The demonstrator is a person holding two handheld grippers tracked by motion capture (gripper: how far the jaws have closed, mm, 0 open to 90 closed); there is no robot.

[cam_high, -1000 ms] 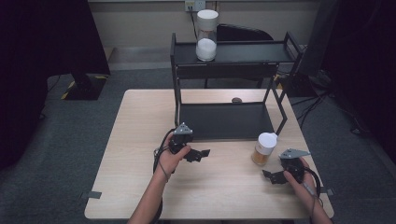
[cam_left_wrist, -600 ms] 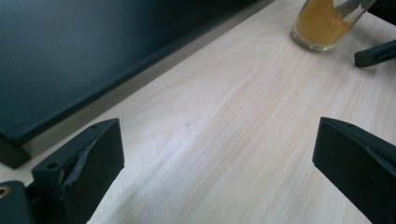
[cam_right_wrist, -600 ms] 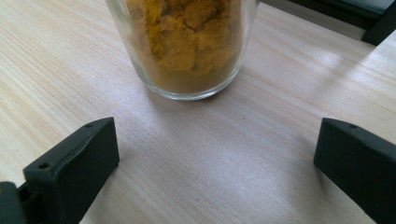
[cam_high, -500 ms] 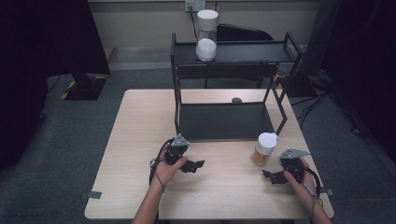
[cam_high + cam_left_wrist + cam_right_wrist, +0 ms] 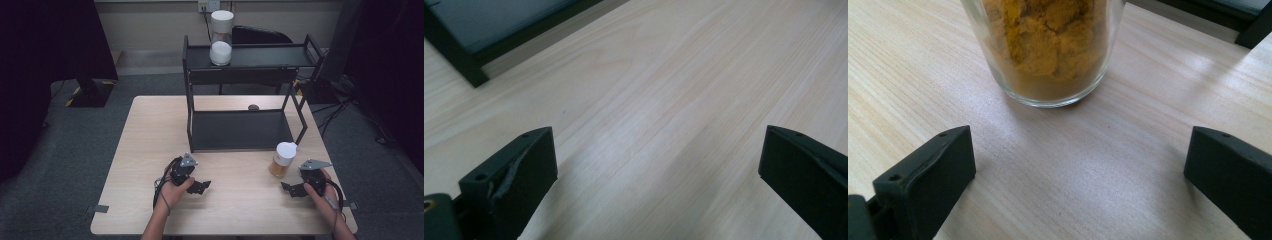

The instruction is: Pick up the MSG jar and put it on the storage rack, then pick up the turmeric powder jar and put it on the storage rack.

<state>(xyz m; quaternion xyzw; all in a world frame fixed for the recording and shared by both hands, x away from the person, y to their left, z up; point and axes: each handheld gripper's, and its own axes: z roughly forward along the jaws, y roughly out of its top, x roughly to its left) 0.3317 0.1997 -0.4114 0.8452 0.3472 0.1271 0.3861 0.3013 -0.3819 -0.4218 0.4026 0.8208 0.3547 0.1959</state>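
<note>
Two hand-held grippers rest released on a wooden counter, a spice jar standing just ahead of the right one.

High view: the left hand-held gripper (image 5: 198, 187) and the right hand-held gripper (image 5: 291, 189) sit near the counter (image 5: 150, 145) edge; the white-lidded jar (image 5: 283, 159) stands near right, beside a black shelf rack (image 5: 240, 131) carrying a tall canister (image 5: 221, 38). Left gripper view: jaws spread wide over bare wood. Right gripper view: jaws spread, the jar (image 5: 1045, 50) of orange powder just beyond, untouched.

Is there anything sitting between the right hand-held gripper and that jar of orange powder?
Nothing: in the right gripper view, bare table separates the open right hand-held gripper from the jar.
</note>
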